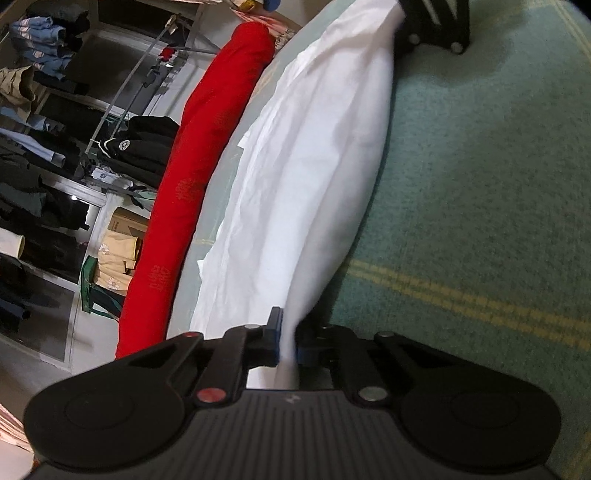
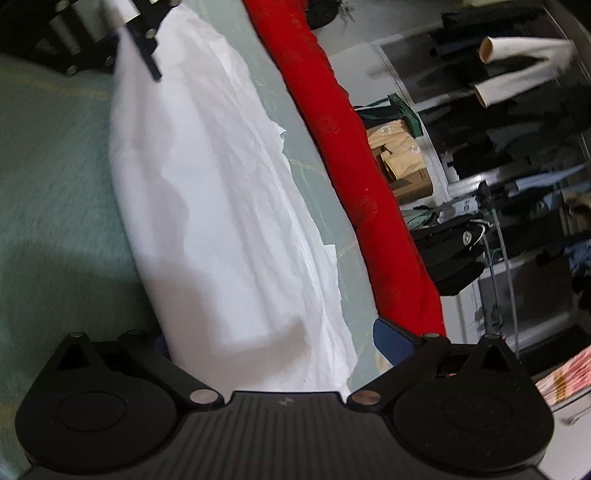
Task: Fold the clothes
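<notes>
A white garment (image 1: 314, 166) (image 2: 207, 184) lies as a long bunched strip on a green bedcover (image 1: 480, 184) (image 2: 48, 166). My left gripper (image 1: 287, 343) is shut on one end of it, the cloth pinched between the blue pads. In the right wrist view the left gripper (image 2: 136, 48) shows at the top left, with the cloth hanging from it. My right gripper (image 2: 275, 343) stands wide open at the other end. The cloth lies between its jaws; the right blue pad (image 2: 391, 339) is clear of the cloth and the left finger is hidden behind it. The right gripper (image 1: 410, 22) also shows at the top of the left wrist view.
A long red rolled bolster (image 1: 207, 166) (image 2: 351, 147) lies along the far edge of the bed, beside the garment. Beyond it are shelves with folded and hanging clothes (image 1: 37, 110) (image 2: 517, 166), a cardboard box (image 1: 125, 221) (image 2: 406, 173) and a metal rack.
</notes>
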Demonstrator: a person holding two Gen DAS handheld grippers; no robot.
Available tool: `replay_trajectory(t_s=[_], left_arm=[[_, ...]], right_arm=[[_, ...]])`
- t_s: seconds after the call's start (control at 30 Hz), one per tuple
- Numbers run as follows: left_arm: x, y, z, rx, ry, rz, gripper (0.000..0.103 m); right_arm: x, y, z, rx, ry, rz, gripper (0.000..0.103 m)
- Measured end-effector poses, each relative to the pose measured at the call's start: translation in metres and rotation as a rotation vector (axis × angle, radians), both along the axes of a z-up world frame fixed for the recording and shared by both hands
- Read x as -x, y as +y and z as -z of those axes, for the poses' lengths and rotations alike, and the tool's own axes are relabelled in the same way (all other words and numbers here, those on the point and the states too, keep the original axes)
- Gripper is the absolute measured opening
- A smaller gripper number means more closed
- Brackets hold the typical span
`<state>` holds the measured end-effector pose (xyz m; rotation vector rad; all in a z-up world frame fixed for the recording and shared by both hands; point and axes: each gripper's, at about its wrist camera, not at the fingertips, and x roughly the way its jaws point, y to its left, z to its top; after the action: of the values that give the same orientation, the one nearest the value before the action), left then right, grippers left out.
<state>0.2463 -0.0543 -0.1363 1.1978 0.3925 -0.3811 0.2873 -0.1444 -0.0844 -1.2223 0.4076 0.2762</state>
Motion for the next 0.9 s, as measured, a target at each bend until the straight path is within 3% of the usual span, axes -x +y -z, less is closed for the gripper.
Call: replay_trajectory(t_s=[0.13,0.27,0.43,0.53,0.6,0.7,0.8,0.9], left_arm=[[-0.004,0.000,-0.001,0.007,0.007,-0.003,0.003],[-0.005,0.000,-0.001,0.011,0.009,-0.005,0.002],[-0.008,0.000,0.000,0.015,0.006,-0.009,0.002],[-0.009,0.000,0.000,0.021,0.004,-0.009,0.002],[-0.011,0.001,0.000,0.026,0.005,-0.009,0.002],[-0.012,0.000,-0.001,0.030,0.005,-0.009,0.002],[-0.012,0.000,-0.003,0.021,-0.003,-0.006,0.002],[-0.011,-0.001,-0.006,0.002,-0.010,-0.003,0.003]], right_arm=[[0.006,0.001,0.006,0.084,-0.006,-0.034,0.096],[0.010,0.007,0.013,0.146,0.041,-0.072,0.077],[0.000,0.010,0.012,0.160,0.103,-0.073,0.074],[0.005,0.009,0.016,0.154,0.129,-0.095,0.050],[0.015,0.009,0.027,0.170,0.140,-0.119,0.008],[0.025,0.011,0.046,0.208,0.067,-0.123,0.008],[0.019,0.010,0.037,0.152,0.105,-0.103,0.008],[0.019,0.011,0.037,0.163,0.103,-0.102,0.008]])
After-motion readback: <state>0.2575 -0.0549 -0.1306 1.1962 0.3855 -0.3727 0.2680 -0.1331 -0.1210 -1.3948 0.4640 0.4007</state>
